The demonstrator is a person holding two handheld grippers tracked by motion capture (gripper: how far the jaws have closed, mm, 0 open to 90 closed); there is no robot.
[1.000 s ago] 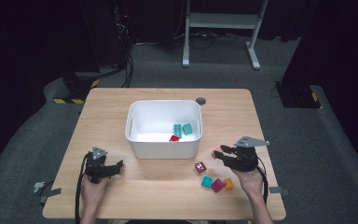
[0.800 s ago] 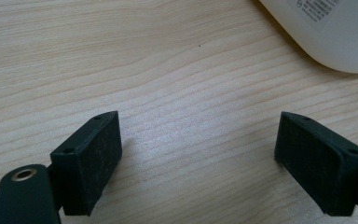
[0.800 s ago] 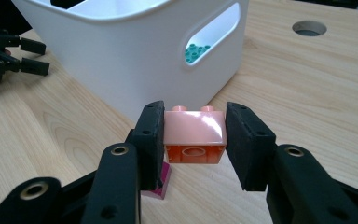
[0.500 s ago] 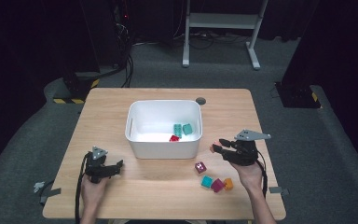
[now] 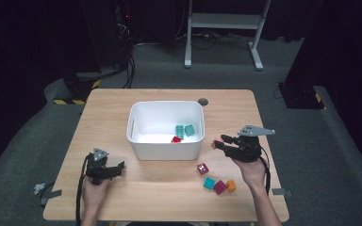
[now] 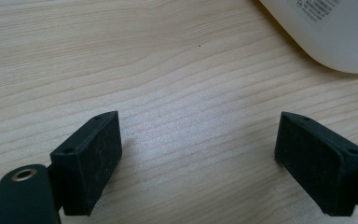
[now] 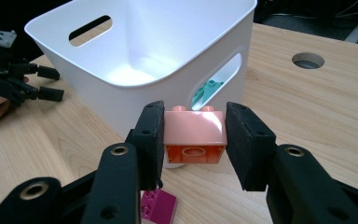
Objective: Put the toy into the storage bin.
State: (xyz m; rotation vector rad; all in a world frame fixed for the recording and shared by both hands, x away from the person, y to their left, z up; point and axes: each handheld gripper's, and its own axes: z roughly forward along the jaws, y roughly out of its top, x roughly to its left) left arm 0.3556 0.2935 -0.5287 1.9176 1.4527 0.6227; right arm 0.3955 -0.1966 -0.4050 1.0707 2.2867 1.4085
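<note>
My right gripper [image 5: 217, 144] [image 7: 195, 140] is shut on a salmon-orange brick [image 7: 195, 134], held above the table just right of the white bin [image 5: 165, 151]. The brick [image 5: 214, 143] sits studs-up between the pads, level with the bin's right wall [image 7: 168, 88]. Two teal bricks [image 5: 185, 130] and a red brick [image 5: 176, 139] lie inside the bin. Near the front left, my left gripper [image 5: 119, 167] [image 6: 198, 163] rests low over bare wood, open with nothing between its fingers.
Loose bricks lie on the table in front of my right hand: a dark magenta one [image 5: 202, 168], a teal one [image 5: 209, 183], a magenta one [image 5: 220, 187] and an orange one [image 5: 230, 185]. A round cable hole [image 5: 202, 101] sits behind the bin.
My right gripper has lifted with the salmon-orange brick and edged toward the bin's right side. The left gripper has stayed where it was.
</note>
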